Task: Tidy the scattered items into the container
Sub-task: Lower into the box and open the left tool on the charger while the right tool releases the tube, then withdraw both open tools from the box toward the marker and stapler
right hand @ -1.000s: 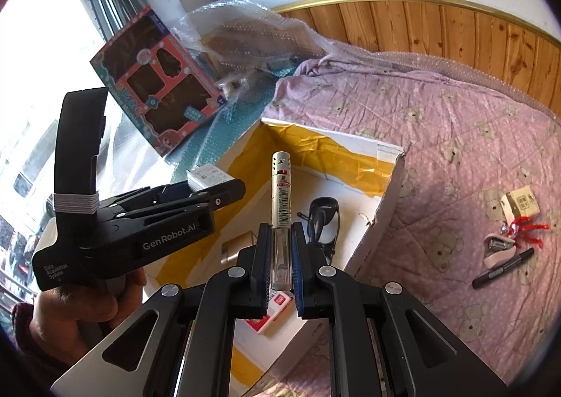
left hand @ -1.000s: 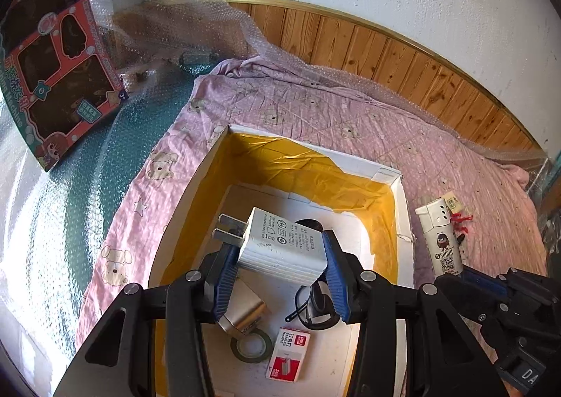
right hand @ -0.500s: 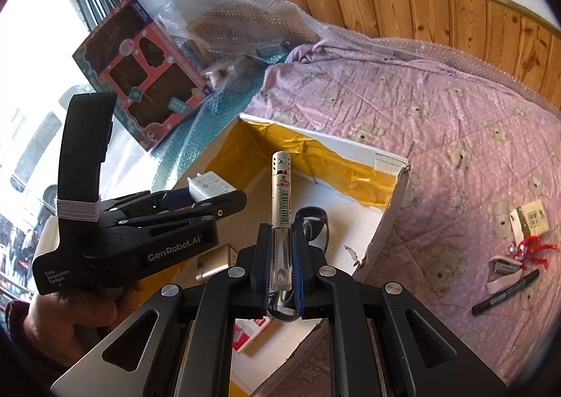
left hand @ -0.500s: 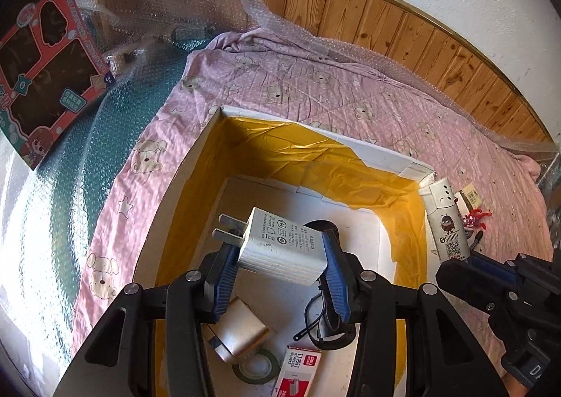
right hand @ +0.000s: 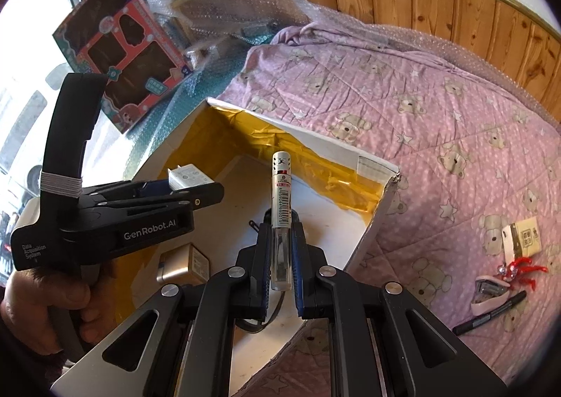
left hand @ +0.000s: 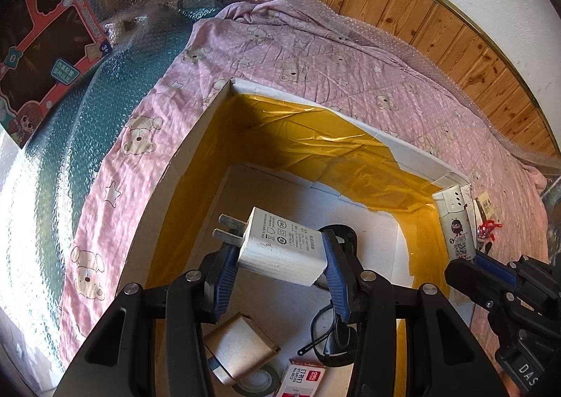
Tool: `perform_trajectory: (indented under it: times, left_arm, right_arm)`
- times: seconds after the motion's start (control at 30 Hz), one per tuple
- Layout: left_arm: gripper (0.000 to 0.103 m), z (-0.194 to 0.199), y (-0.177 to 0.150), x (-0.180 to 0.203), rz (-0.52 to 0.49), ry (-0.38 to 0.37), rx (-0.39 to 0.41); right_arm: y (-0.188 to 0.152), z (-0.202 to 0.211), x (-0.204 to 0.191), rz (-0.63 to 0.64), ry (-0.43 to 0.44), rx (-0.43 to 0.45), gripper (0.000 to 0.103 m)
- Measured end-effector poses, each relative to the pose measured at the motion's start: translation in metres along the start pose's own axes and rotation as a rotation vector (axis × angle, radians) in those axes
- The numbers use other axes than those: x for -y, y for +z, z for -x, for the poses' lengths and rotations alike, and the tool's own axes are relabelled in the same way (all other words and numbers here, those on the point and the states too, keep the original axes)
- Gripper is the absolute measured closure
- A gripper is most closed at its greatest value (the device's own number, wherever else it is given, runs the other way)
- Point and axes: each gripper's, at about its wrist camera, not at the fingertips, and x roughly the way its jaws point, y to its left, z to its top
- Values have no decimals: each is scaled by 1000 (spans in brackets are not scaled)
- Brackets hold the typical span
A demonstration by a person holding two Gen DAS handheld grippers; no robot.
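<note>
Both grippers have pushed forward, deeper over the box (left hand: 196, 137). Left gripper (left hand: 280, 257) clamps the white charger (left hand: 280, 246), hanging above the box floor. Right gripper (right hand: 280, 257) pinches the lighter (right hand: 281, 207) upright over the box's near corner. Marker (right hand: 491, 313) and stapler (right hand: 489, 295) lie on the quilt (right hand: 420, 109), right of the box.

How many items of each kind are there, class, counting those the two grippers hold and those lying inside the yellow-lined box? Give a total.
Plug adapters: 2 (white adapter, gold adapter)
Slim tube: 1
Tape roll: 1
Staples box: 1
Black corded device: 1
Total: 6
</note>
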Motion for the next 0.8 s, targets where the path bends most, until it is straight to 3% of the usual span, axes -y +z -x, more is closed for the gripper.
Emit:
perform_trajectory:
  times: [0.13, 0.2, 0.57, 0.8]
  left_arm:
    - [56, -5, 5, 5, -20, 37, 13]
    - [55, -6, 7, 5, -24, 38, 24]
    - [53, 24, -2, -6, 27, -12, 91]
    - [53, 59, -26, 6, 11, -9, 146]
  right_arm:
    - [2, -5, 3, 5, -30, -4, 86]
    - [0, -3, 7, -11, -39, 6, 77]
    - [-21, 27, 12, -62, 18, 48, 77]
    - [-42, 51, 6, -75, 56, 74, 77]
